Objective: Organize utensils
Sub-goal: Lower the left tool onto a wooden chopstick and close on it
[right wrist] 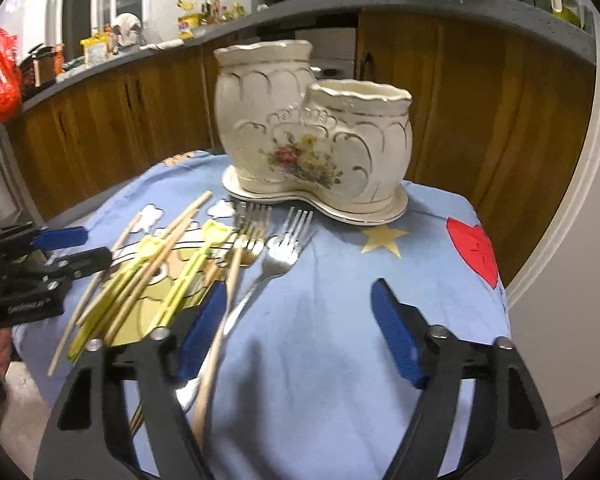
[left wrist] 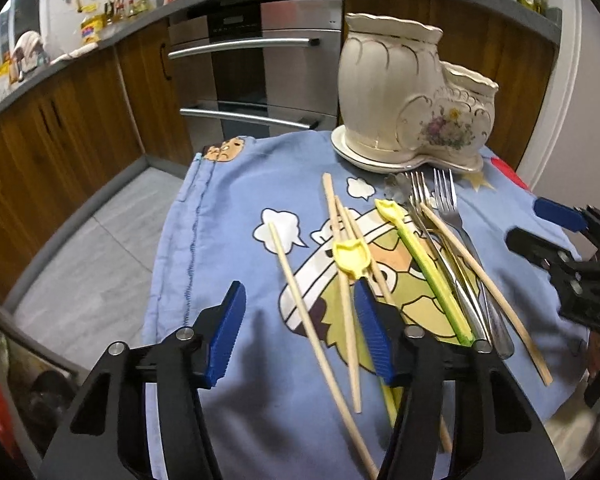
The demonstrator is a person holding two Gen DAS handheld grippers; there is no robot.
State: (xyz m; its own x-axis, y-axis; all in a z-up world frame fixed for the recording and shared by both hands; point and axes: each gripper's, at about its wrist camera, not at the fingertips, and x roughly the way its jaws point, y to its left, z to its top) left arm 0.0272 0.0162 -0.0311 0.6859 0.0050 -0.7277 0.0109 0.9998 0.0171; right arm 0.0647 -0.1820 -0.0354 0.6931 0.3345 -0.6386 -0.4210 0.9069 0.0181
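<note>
A small table is covered by a light blue cloth [left wrist: 228, 184] printed with a cartoon figure, white clouds, a yellow star and a red heart. To the left the floor [left wrist: 92, 256] is grey tile, and wooden cabinets [left wrist: 60, 128] run under a dark grey counter [left wrist: 112, 36] crowded with bottles, packets and a rag. Further along the cabinets comes a steel oven [left wrist: 260, 68] with two bar handles, and a pan stands on the counter above it. The left gripper [left wrist: 300, 320] hangs low over the cloth with its blue pads apart; a pale chopstick [left wrist: 300, 308] lies between them, and I cannot tell whether either pad touches it. Its right pad sits just beside a yellow plastic spoon [left wrist: 352, 258] and over two more chopsticks. Next come a green-yellow spoon [left wrist: 432, 276], a cluster of metal forks [left wrist: 444, 200] and one more chopstick, all overlapping in a loose fan. Behind them, at the far edge of the table, stands a cream ceramic holder [right wrist: 312, 136] with two openings, a tall one and a lower one, gold-trimmed, with painted flowers, on its own matching plate. The right gripper [right wrist: 300, 328] is held over the bare blue cloth to the right of the pile, jaws wide; its left pad lies over a chopstick and a fork handle [right wrist: 240, 304], nothing clamped. At the far right a white door frame [right wrist: 572, 216] curves past the table.
</note>
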